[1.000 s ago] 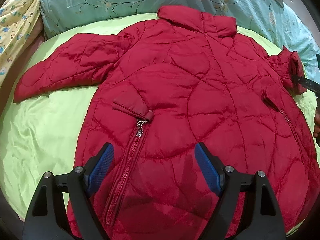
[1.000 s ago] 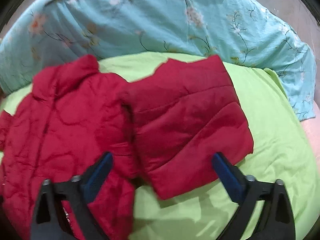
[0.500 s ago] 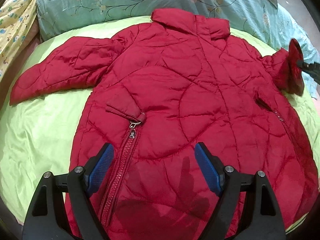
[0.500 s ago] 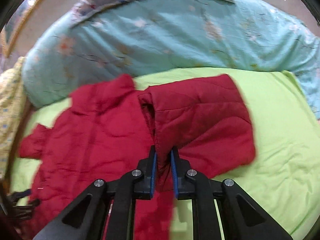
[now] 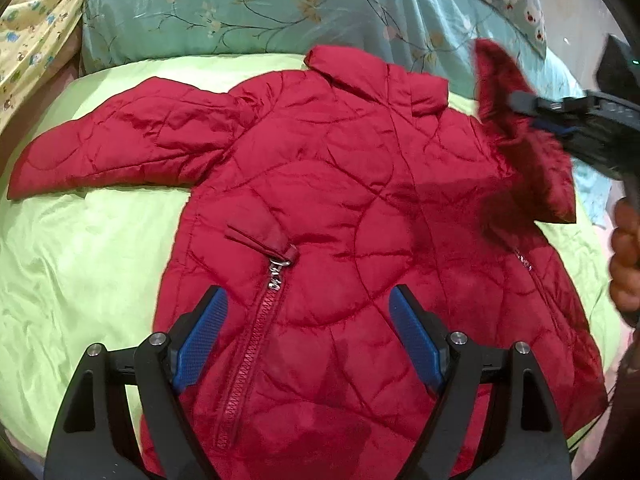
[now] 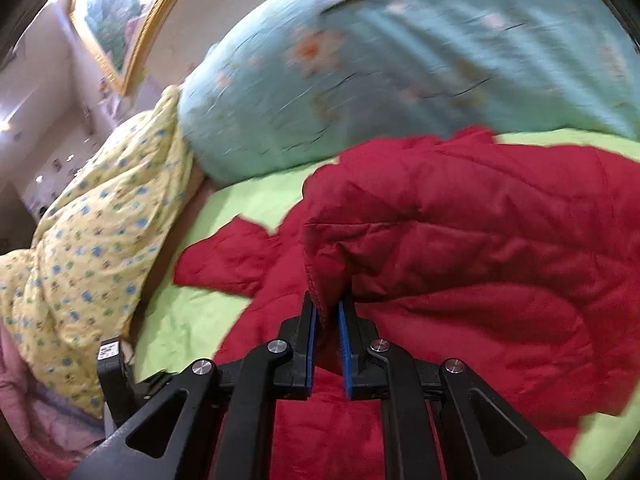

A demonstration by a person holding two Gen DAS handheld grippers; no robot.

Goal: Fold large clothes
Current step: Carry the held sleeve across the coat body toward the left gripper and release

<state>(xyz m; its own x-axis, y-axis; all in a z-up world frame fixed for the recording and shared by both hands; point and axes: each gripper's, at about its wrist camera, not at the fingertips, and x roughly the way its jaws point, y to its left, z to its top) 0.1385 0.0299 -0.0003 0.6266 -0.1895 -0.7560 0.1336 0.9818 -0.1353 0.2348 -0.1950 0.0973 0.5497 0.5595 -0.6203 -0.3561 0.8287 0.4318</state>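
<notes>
The red jacket [image 5: 352, 216] lay flat on the green bed sheet [image 5: 80, 280], collar toward the blue pillow [image 5: 240, 8], its length running from collar to hem. The right hand-held gripper [image 6: 327, 312] was clamped on the raised sleeve [image 6: 460, 224]. The left hand-held gripper [image 5: 308, 336] hung wide open and empty above the hem.

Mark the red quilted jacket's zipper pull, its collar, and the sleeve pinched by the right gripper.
Metal zipper pull [image 5: 276, 276], left wrist view: on the dangling tab.
Red quilted jacket's collar [image 5: 376, 76], left wrist view: on its folded band.
Pinched red sleeve [image 6: 440, 216], right wrist view: on its quilted upper face.
</notes>
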